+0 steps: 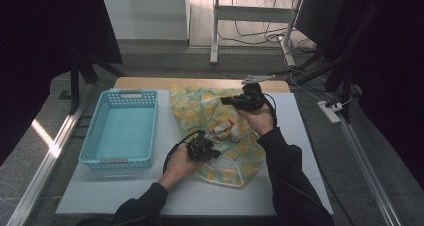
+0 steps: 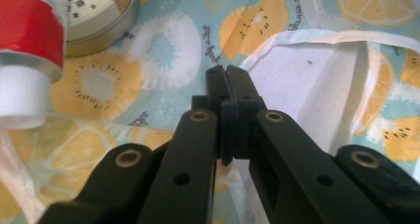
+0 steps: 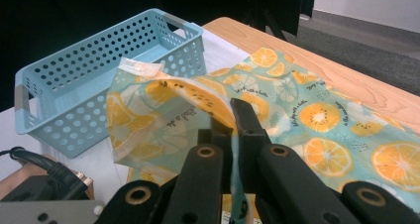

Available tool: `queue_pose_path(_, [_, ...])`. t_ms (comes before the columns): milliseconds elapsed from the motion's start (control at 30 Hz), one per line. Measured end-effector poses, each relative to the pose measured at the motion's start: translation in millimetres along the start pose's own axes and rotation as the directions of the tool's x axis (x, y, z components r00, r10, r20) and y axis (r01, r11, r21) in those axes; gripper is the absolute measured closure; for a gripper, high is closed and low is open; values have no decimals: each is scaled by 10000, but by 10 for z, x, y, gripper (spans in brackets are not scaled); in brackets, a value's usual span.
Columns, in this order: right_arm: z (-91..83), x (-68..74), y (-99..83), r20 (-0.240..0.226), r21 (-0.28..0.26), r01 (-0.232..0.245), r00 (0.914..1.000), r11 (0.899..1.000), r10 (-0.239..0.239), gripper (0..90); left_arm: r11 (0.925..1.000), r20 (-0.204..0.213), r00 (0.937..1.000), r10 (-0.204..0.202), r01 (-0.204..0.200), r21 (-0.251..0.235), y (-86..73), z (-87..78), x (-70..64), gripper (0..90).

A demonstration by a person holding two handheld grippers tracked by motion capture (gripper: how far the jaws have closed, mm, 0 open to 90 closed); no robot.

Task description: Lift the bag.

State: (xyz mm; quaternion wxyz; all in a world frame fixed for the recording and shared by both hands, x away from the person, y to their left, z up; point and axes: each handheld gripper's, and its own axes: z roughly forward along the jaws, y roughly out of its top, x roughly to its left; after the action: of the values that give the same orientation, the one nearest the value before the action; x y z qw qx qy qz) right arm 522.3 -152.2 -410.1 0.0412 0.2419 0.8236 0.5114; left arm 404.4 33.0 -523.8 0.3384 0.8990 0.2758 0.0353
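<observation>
Pinching the cloth (image 3: 317,115) with both grippers — right gripper (image 3: 233,110) lifting a fold near the basket (image 3: 99,80), left gripper (image 2: 228,80) clamping the edge beside the tube (image 2: 25,45) — on the table (image 1: 125,186).

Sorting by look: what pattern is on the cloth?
Pale teal cloth printed with orange and kiwi slices, clearest in the right gripper view.

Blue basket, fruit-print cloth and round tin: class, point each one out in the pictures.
blue basket (image 1: 122,131), high view, its bare floor.
fruit-print cloth (image 3: 322,117), right gripper view, an orange slice on the flat part.
round tin (image 2: 101,11), left gripper view, its lid near the rim.
</observation>
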Motion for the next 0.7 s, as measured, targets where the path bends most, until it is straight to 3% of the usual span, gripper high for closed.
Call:
queue_pose_path(200, [-6,9,5,-64,10,-55,10000,10000,55,894,9976,224,9996,-189,203,-668,18,-215,5,900])
queue_pose_path(333, [-22,39,31,-126,15,-20,9999,10000,20,894,9959,433,9987,-250,287,-862,30,-358,-6,900])
queue_pose_path(700, [-91,129,177,-136,-118,212,9997,9997,-213,895,9865,358,9993,-142,198,-1625,120,-673,-20,900])
